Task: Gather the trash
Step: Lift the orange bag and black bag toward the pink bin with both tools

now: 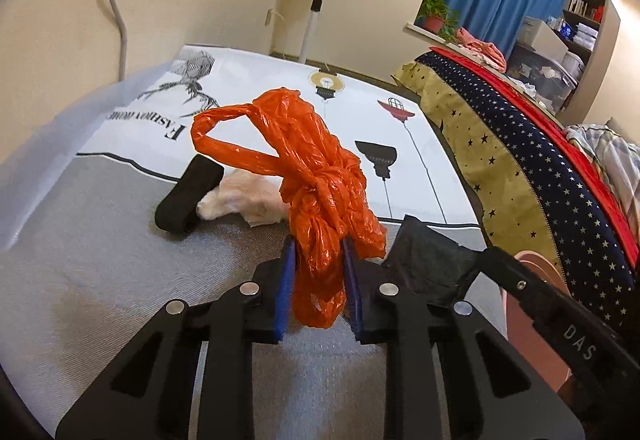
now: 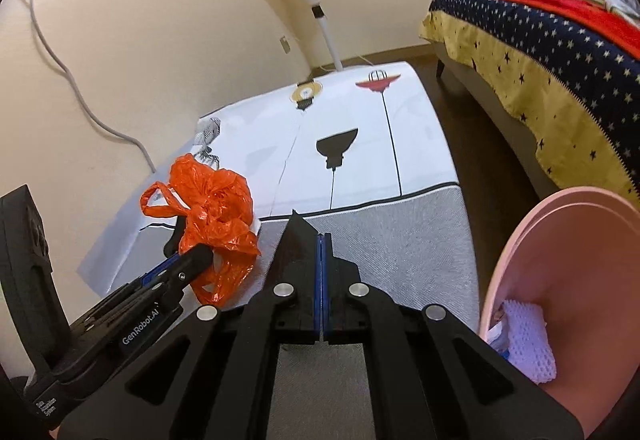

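Left gripper (image 1: 318,280) pinches orange plastic bag (image 1: 320,175) at its bunched tail, held above the mat (image 1: 100,280).
Right gripper (image 2: 322,272) pressed together on black scrap (image 2: 298,240). I judge the bag light, crinkly, slippery; the knot gives firmer hold. Pink bin (image 2: 560,280) sits just right.

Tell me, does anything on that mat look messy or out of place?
Yes. A crumpled pale tissue and a black band lie loose on the mat, litter not yet collected. The knotted orange bag is pinched in the left gripper.
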`<act>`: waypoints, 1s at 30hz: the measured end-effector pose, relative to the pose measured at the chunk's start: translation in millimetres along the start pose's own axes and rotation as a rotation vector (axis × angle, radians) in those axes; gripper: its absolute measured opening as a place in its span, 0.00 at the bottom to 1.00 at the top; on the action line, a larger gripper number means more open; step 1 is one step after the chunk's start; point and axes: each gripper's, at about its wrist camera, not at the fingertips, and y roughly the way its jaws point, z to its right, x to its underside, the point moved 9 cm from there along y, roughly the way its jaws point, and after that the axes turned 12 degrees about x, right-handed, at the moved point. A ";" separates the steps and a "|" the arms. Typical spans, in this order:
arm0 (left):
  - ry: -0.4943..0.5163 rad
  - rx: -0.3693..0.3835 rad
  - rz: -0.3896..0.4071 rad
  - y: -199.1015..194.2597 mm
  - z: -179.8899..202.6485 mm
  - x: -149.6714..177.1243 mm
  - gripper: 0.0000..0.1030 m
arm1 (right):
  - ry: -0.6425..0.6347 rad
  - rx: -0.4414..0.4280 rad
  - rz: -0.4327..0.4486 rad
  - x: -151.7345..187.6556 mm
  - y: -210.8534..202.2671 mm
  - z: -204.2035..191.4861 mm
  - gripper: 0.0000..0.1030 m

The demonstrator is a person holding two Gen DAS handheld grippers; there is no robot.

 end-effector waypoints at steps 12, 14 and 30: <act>0.066 -0.001 0.032 -38.3 17.6 0.4 0.22 | -0.009 0.014 0.075 -7.1 -52.9 11.4 0.00; 0.075 0.002 0.035 -44.3 21.2 1.1 0.22 | -0.013 0.017 0.088 -7.7 -62.3 13.0 0.00; 0.144 0.028 0.050 -80.8 55.3 16.6 0.22 | -0.009 0.064 0.181 -14.8 -133.8 40.1 0.00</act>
